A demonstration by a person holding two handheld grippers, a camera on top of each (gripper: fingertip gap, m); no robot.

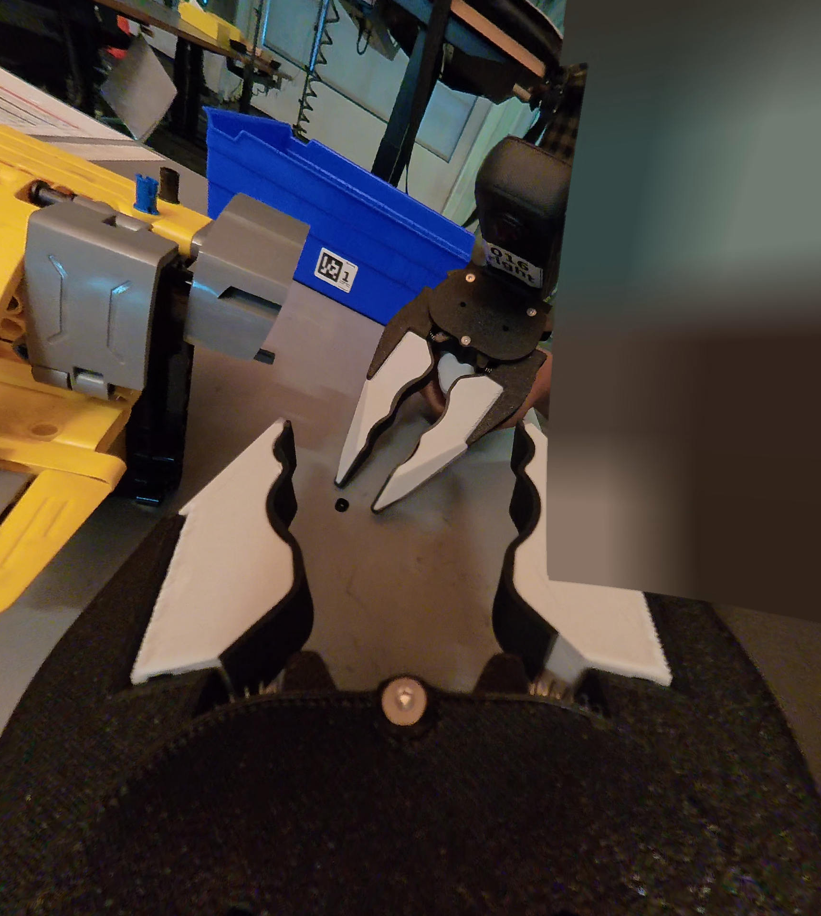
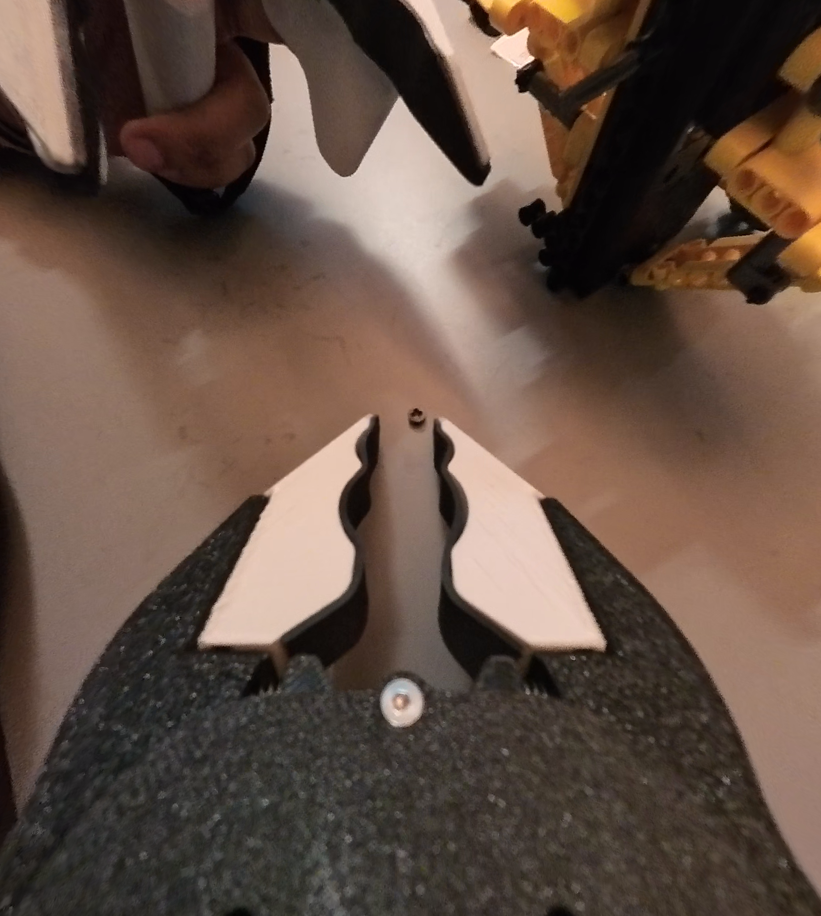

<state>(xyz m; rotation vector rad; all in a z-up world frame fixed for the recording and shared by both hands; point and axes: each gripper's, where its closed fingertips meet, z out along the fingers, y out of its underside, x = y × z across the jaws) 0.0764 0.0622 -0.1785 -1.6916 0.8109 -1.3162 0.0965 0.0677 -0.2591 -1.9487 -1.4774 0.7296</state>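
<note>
My right gripper (image 2: 404, 421) points its white, black-edged fingers down at the smooth grey tabletop (image 2: 250, 347), jaws parted a little and holding nothing. A tiny black round plastic peg (image 2: 416, 419) lies on the surface just ahead of the two tips, level with the gap between them and touching neither.

My left gripper (image 1: 401, 429) hovers low over the same surface with its jaws spread wide, released and empty. In its view the small black peg (image 1: 342, 504) sits just beyond its tips, with my right gripper's (image 1: 356, 495) points just beside it.

To the left of the peg stands a large yellow, grey and black toy-brick vehicle model (image 1: 51, 307), well apart from the peg. Behind it, toward the far edge of the table, rests a blue plastic storage bin (image 1: 329, 198) bearing a small white sticker.
</note>
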